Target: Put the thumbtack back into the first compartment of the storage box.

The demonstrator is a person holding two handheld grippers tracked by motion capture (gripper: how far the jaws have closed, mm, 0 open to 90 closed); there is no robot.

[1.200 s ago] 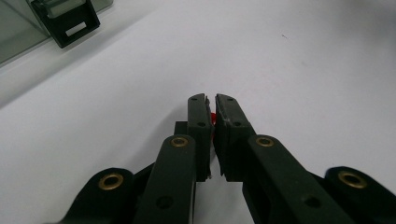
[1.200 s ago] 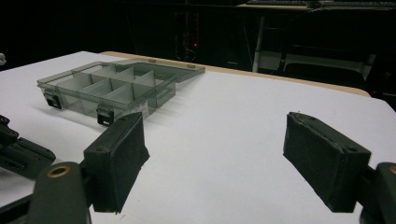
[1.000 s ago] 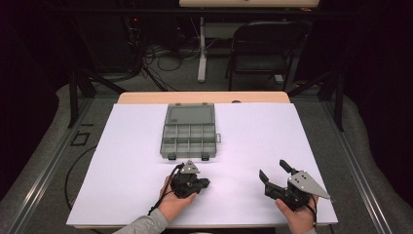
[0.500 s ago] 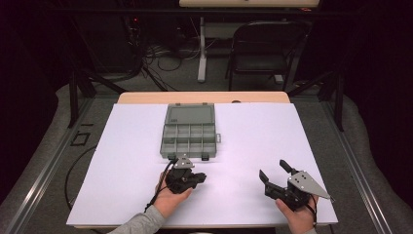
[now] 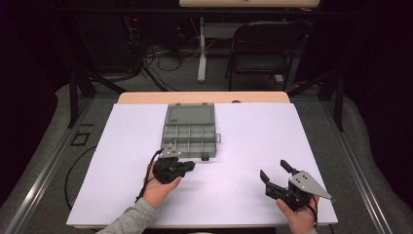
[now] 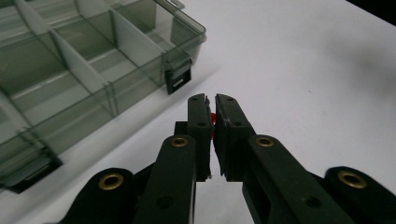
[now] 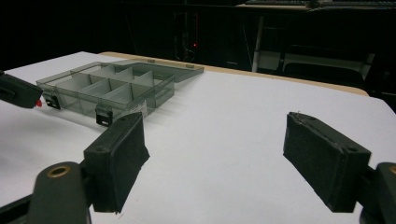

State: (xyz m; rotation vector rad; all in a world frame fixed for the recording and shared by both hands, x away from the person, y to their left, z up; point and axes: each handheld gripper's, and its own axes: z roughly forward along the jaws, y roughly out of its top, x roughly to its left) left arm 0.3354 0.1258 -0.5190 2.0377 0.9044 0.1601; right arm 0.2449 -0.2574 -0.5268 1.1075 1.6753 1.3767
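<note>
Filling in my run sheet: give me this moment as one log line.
left gripper: shut on small red item | near open grey plastic compartment box | right gripper: open, over white table

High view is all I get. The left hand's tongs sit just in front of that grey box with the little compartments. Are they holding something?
Observer: Yes. The left gripper view shows the left tongs shut on a small red piece, pinched between the pads.
Visitor: Is anything in the box already?
Observer: Up close, the compartments of the grey box nearest the tongs are bare, with nothing lying in them.
</note>
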